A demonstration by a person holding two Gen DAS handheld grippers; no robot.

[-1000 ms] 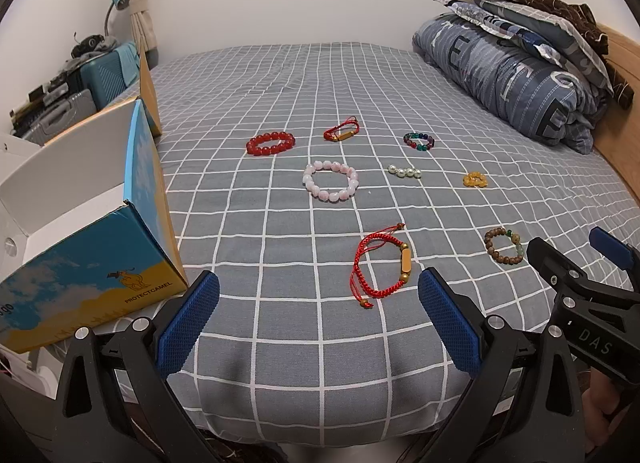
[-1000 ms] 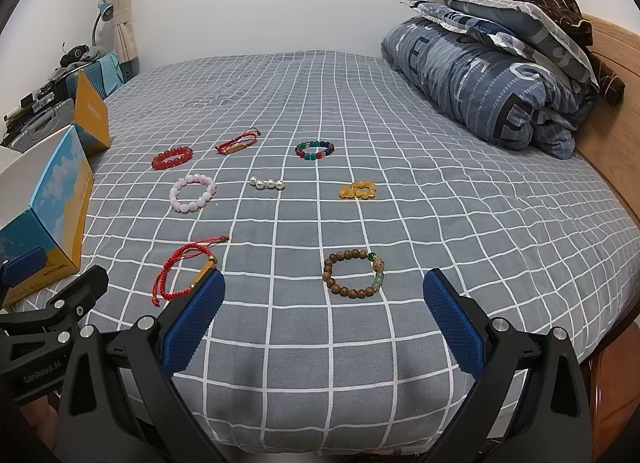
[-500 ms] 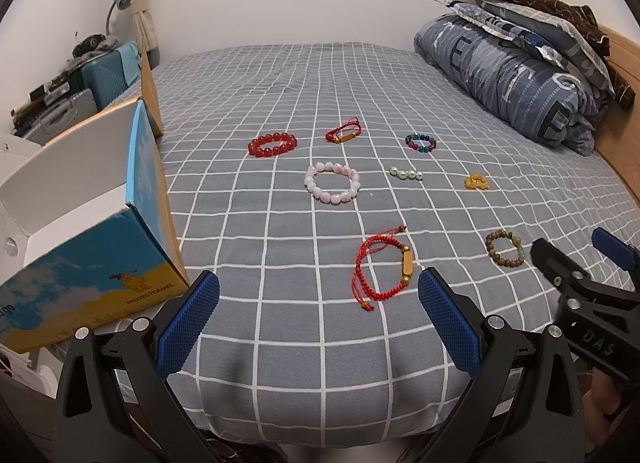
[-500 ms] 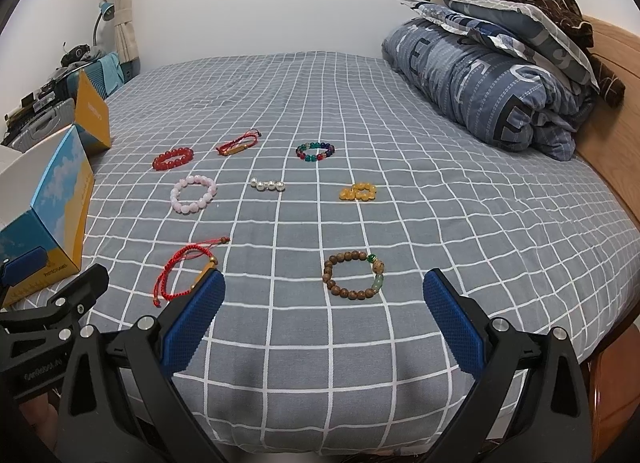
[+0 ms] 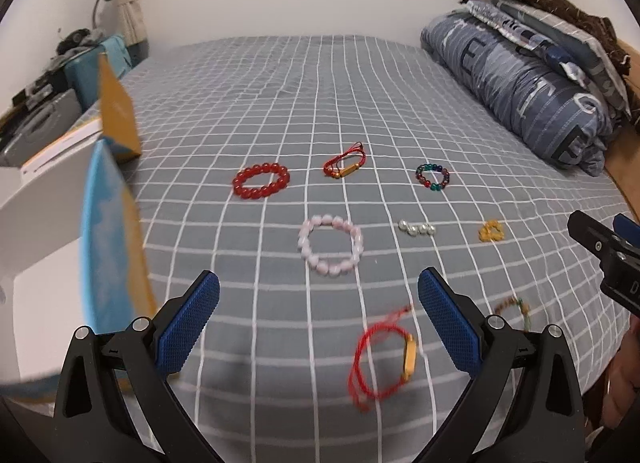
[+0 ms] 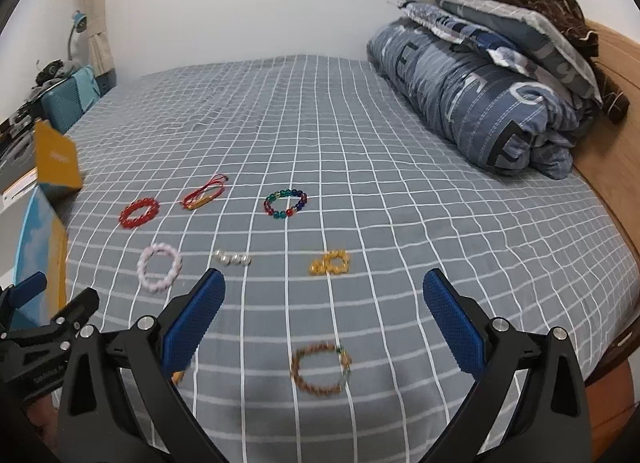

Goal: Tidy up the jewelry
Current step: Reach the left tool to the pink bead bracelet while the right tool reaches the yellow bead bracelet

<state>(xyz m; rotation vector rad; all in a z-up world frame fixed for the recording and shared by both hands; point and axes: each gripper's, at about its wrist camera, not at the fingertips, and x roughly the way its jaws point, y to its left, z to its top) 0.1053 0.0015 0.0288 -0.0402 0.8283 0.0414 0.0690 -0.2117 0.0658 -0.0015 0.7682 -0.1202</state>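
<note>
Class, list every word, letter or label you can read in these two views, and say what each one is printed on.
"E": large letter on the rolled duvet.
"O": another large letter on the duvet; its other letters are folded and unclear.
"D": on the right gripper, with the rest cut off at the picture's edge.
Label on the left gripper: too blurred to read.
Print on the box: too blurred to read.
</note>
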